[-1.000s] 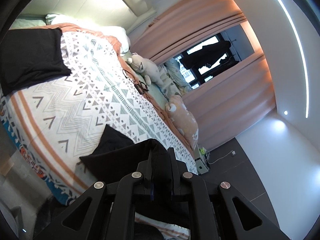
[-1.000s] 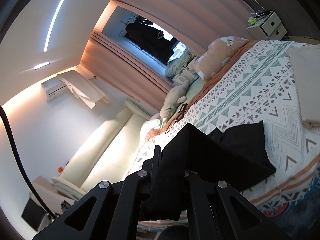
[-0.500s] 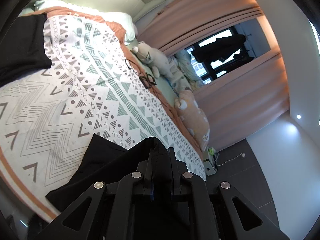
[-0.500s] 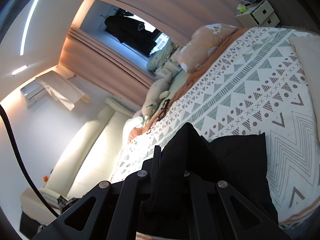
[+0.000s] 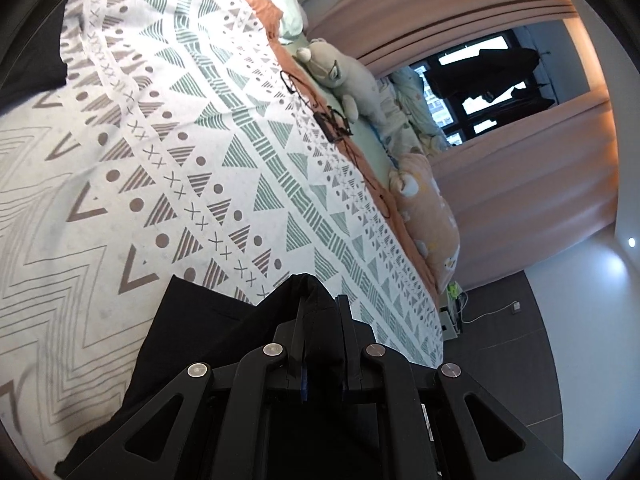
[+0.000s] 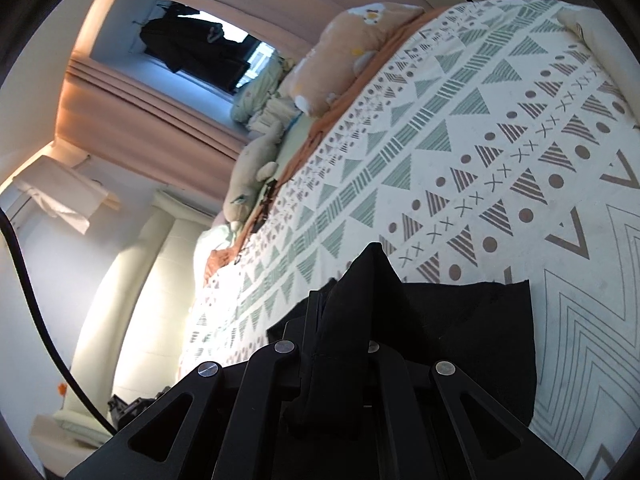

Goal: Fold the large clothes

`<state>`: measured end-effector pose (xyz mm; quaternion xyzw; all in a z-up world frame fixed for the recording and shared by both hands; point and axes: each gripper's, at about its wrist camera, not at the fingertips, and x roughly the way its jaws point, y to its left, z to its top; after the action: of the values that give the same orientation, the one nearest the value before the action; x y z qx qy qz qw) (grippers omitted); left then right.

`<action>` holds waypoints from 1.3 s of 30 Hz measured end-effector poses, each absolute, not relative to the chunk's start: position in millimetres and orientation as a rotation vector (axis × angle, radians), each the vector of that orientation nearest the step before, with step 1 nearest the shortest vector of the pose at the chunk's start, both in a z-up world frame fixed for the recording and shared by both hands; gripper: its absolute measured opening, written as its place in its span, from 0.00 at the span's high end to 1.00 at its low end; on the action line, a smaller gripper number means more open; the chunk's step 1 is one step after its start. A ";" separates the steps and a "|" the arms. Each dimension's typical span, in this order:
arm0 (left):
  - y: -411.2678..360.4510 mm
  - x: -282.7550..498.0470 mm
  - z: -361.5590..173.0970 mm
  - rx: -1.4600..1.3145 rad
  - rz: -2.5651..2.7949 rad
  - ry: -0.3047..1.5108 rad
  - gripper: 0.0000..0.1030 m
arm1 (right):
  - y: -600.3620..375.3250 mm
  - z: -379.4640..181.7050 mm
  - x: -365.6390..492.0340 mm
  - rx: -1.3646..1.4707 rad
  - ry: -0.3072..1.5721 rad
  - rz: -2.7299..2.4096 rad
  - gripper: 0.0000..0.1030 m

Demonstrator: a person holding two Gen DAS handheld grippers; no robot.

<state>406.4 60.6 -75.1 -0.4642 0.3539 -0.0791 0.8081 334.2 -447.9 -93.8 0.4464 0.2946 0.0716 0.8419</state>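
Note:
A black garment point(image 5: 192, 332) lies on the patterned bedspread point(image 5: 168, 160) and rises in a bunched peak between the fingers of my left gripper point(image 5: 320, 312), which is shut on it. In the right wrist view the same black garment point(image 6: 472, 332) spreads flat to the right and peaks inside my right gripper point(image 6: 348, 300), also shut on it. Both grippers hover low over the bedspread point(image 6: 480, 152). A second piece of black cloth point(image 5: 28, 68) lies at the far left edge of the bed.
Two plush toys point(image 5: 344, 72) point(image 5: 428, 216) and a pair of glasses with a cord point(image 5: 332, 124) lie along the far side of the bed. Pink curtains point(image 5: 500, 184) frame a window. A cream folded item point(image 6: 600, 40) rests at the right.
Both grippers have carried the black garment forward and down over the bed. More of its cloth now lies flat on the bedspread, and the pattern looks closer.

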 end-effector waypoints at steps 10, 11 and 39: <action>60.6 454.8 -120.4 -1.092 -0.148 0.783 0.84 | -455.2 -133.4 387.4 0.978 0.677 0.082 0.92; 60.2 457.0 -121.7 -1.103 -0.159 0.782 0.69 | -456.4 -137.3 391.5 0.994 0.688 0.076 0.90; 91.5 329.5 -139.1 -0.840 -0.018 0.960 0.30 | -464.3 -134.9 258.7 0.796 0.785 -0.071 0.35</action>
<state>329.5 91.5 -139.1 -0.3920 0.4483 -0.0082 0.8033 258.7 -464.3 -134.9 0.3775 0.3723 -0.0339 0.8472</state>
